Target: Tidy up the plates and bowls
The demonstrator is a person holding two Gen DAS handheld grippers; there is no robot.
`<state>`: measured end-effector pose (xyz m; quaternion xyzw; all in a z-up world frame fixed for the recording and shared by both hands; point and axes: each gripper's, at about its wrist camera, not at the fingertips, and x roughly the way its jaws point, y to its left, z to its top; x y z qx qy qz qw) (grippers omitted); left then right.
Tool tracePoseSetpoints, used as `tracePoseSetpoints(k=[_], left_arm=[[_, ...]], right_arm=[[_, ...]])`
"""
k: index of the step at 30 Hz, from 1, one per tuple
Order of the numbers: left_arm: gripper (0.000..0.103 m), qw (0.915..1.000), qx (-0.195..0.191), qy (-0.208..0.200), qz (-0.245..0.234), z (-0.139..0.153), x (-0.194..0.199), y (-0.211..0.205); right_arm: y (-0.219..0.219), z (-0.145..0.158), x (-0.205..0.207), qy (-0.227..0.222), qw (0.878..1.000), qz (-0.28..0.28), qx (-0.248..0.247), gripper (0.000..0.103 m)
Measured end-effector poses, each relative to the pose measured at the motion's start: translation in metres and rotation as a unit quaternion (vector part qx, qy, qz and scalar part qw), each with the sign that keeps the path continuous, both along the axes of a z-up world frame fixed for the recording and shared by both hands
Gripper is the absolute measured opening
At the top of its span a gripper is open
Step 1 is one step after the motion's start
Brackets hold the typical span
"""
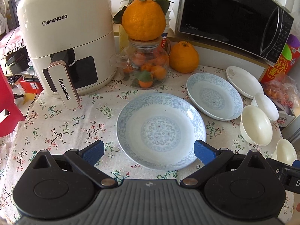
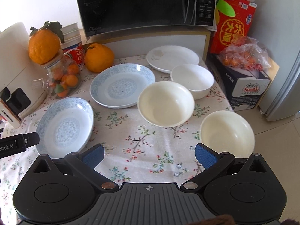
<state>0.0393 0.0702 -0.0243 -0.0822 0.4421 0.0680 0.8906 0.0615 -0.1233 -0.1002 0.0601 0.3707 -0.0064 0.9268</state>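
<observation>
Since both tongs hang released w/ nothing between the pads, you've got a free pick of what to stack first. Left tongs sit right over the near rim of the near blue-patterned plate, pads either side of it but not touching. Right tongs hover over bare floral tabletop; near cream bowl is at their 1 o'clock, just beside the right pad.

Rest of the crockery, seen from the right wrist: 2nd blue-patterned plate at 11 o'clock, middle cream bowl at 12, white bowl behind it, plain white plate furthest back, under the microwave. Nothing's stacked yet, so the task looks barely begun.

Handling, as a guess: the plates look like glazed ceramic, i.e. stiff, fairly heavy, slick and chippable. Pinch the rim at the near edge, one pad above and one below, and lift level, else it may swing down. Bowls look lighter, maybe plastic or melamine; take the wall at the lip, one pad inside, one out. Set pieces down gently, esp. plate on plate. Mind the glass teapot w/ an orange on its lid at 12 o'clock of the left tongs, near the plates.
</observation>
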Motion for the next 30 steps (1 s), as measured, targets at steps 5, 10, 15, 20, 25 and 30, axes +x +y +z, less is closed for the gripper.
tracePoseSetpoints(k=[5, 10, 15, 20, 25, 30], left_arm=[[0.096, 0.9993, -0.019, 0.012, 0.028, -0.007, 0.013, 0.027], [0.086, 0.9986, -0.033, 0.024, 0.034, -0.021, 0.028, 0.043], [0.063, 0.9970, -0.057, 0.045, 0.029, -0.041, 0.043, 0.056], [0.052, 0.9983, -0.042, 0.035, 0.019, -0.047, 0.054, 0.059], [0.040, 0.9979, -0.049, 0.040, 0.013, -0.059, 0.067, 0.062], [0.035, 0.9963, -0.068, 0.048, 0.021, -0.075, 0.076, 0.068]], right_arm=[[0.023, -0.021, 0.026, 0.055, 0.996, 0.029, 0.065, 0.099], [0.047, -0.027, 0.041, 0.064, 0.994, 0.057, 0.072, 0.086], [0.051, -0.038, 0.066, 0.120, 0.979, 0.053, 0.157, 0.059], [0.058, -0.048, 0.085, 0.124, 0.979, 0.050, 0.155, 0.048], [0.061, -0.059, 0.098, 0.122, 0.977, 0.057, 0.165, 0.037], [0.067, -0.071, 0.113, 0.114, 0.981, 0.054, 0.144, 0.024]])
